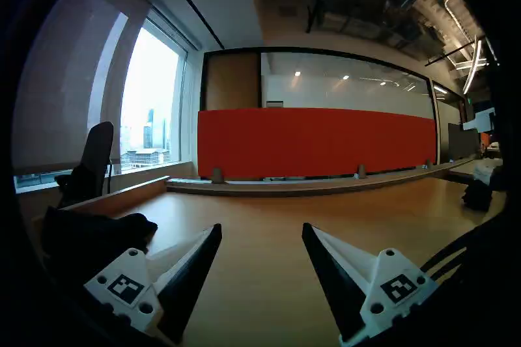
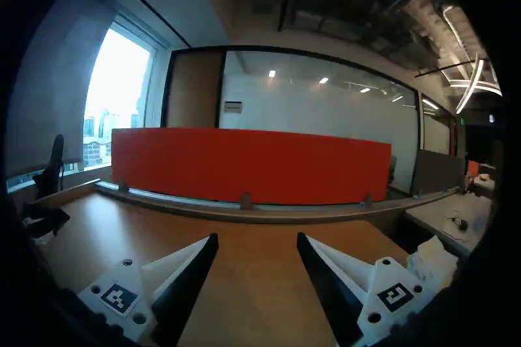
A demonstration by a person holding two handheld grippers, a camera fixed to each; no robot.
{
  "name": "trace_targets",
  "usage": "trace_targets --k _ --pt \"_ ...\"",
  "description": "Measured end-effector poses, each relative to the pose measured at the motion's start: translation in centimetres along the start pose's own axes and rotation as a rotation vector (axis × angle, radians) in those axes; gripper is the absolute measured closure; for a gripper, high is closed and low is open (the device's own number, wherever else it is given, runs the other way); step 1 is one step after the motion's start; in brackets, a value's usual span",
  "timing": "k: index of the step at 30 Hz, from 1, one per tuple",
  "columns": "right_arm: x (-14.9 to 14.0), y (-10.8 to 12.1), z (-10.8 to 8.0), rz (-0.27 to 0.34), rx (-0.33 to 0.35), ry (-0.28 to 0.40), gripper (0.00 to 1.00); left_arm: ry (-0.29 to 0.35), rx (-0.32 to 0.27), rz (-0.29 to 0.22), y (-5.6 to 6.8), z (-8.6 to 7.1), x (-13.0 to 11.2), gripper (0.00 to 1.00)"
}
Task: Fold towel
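Left hand-held gripper point(image 1: 261, 225) gapes over desk point(image 1: 338, 210) near dark cloth point(image 1: 98, 243).

One wooden desk point(image 1: 273, 243), one red partition point(image 1: 312, 142), one chair point(image 1: 91, 165), perhaps one dark cloth point(image 1: 98, 233).

An open-plan office: a long light-brown wooden worktop point(image 1: 260, 256) backed by a red rectangular desk divider point(image 1: 312, 142), a black high-backed office chair point(image 1: 94, 161), a glass-walled room point(image 1: 345, 86) behind, and a tall window point(image 1: 153, 106) onto city towers.
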State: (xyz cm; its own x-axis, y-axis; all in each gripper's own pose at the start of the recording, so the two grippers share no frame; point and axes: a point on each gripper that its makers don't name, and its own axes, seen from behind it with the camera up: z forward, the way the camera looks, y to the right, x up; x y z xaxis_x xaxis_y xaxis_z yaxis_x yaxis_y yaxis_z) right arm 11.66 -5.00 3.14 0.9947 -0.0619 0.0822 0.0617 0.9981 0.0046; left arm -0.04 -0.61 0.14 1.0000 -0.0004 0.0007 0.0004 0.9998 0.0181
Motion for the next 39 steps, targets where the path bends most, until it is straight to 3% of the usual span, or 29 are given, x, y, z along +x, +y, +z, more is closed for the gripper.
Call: trace_targets --k 17,39 --pt "1.2 2.8 0.0 0.015 -0.015 0.079 0.07 0.0 0.0 0.0 0.0 0.0 0.1 0.09" --pt "-6.2 6.0 -1.0 0.091 -0.053 0.058 0.07 0.0 0.0 0.0 0.0 0.0 0.1 0.08"
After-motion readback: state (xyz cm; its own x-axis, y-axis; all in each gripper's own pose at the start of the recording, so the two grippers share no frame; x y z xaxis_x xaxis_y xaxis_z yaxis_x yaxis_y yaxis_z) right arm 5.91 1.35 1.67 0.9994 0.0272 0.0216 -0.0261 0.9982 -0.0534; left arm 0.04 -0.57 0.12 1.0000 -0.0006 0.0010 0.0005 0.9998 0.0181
